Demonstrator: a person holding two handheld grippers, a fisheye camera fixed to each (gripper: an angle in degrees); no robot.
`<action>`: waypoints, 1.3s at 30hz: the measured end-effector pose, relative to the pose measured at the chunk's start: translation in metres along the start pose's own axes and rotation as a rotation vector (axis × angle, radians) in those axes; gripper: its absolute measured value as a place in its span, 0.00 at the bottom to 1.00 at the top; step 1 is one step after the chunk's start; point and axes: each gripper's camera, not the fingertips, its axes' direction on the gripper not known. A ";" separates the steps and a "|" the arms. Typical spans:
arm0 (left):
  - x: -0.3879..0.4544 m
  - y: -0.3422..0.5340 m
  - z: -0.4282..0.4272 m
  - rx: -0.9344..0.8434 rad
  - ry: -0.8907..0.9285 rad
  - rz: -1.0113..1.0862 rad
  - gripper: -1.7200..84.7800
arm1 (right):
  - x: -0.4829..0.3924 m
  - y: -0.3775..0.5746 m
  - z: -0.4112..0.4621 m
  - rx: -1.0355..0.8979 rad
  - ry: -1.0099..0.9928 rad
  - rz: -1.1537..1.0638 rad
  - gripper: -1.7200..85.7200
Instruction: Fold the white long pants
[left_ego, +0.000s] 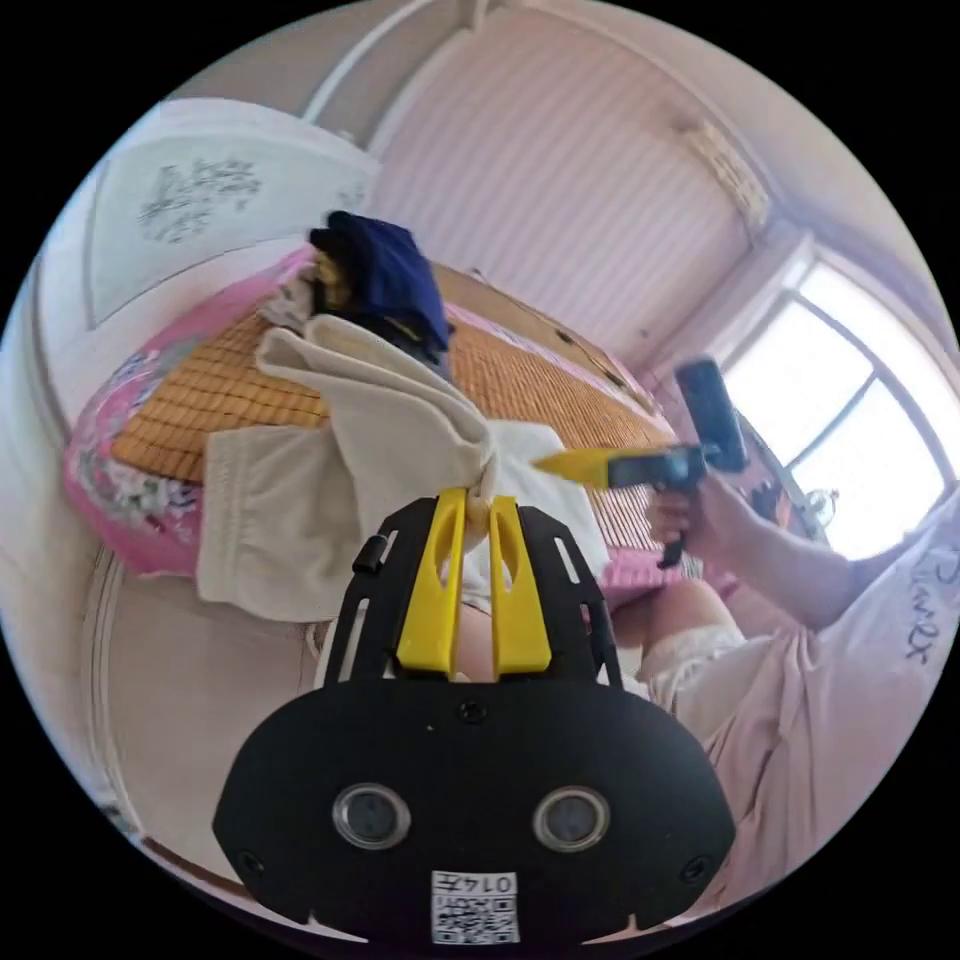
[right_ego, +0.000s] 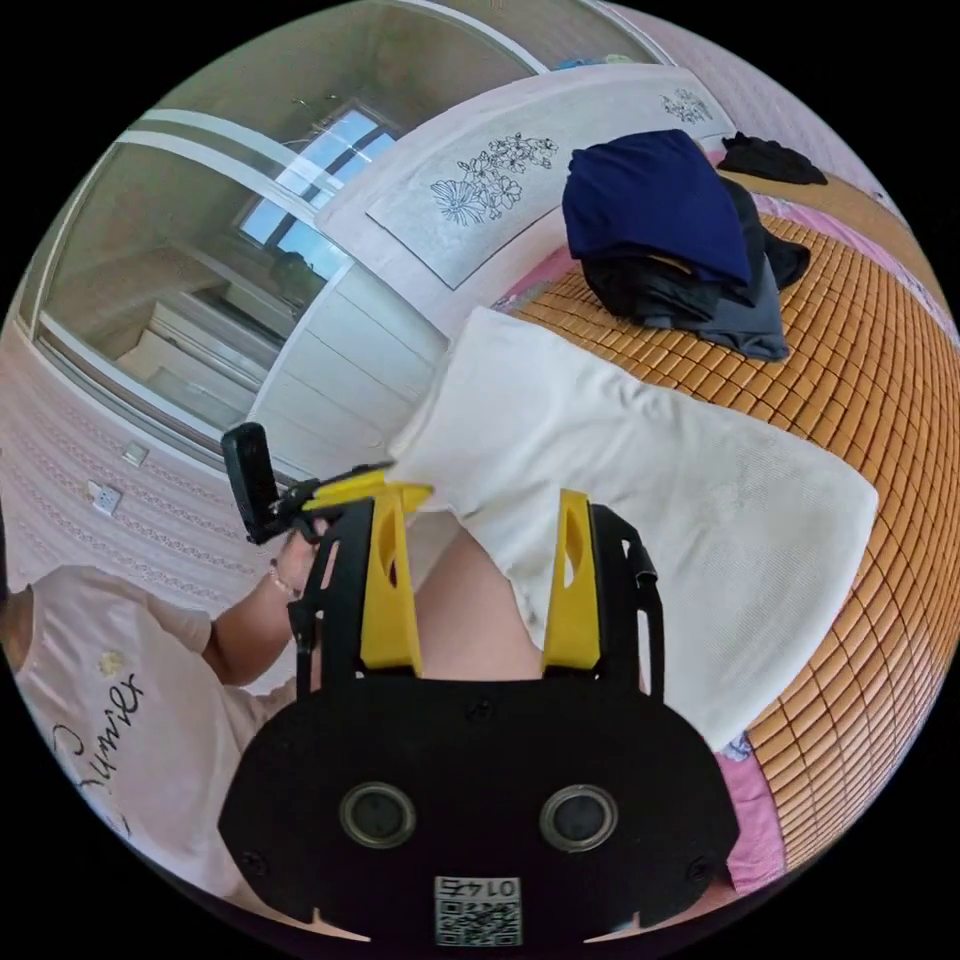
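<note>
The white long pants (left_ego: 400, 430) lie on a woven bed mat (left_ego: 560, 380) and hang over its near edge. My left gripper (left_ego: 478, 505) is shut on a bunched bit of the white cloth, lifting it. The right gripper (left_ego: 575, 465) floats beside the pants, held by a hand. In the right gripper view the pants (right_ego: 650, 470) spread flat across the mat (right_ego: 870, 380). My right gripper (right_ego: 478, 510) is open, with the cloth's near edge reaching in between its jaws. The left gripper (right_ego: 365, 490) pinches the pants' corner there.
A pile of dark blue and black clothes (left_ego: 385, 275) (right_ego: 660, 220) sits on the mat beyond the pants. A pale headboard (right_ego: 520, 180) stands behind it. A person in a pink shirt (left_ego: 820, 680) sits at the bed's edge, near a bright window (left_ego: 850, 420).
</note>
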 end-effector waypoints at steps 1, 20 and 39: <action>0.026 0.000 0.025 -0.069 0.037 0.058 0.07 | -0.004 -0.007 0.003 -0.006 -0.017 0.001 0.26; -0.068 -0.024 0.065 -0.155 -0.155 -0.139 0.15 | 0.002 0.145 -0.267 0.286 0.649 0.260 0.07; -0.070 -0.118 0.143 -0.311 -0.384 -0.064 0.02 | 0.029 0.273 -0.412 0.388 1.007 0.630 0.08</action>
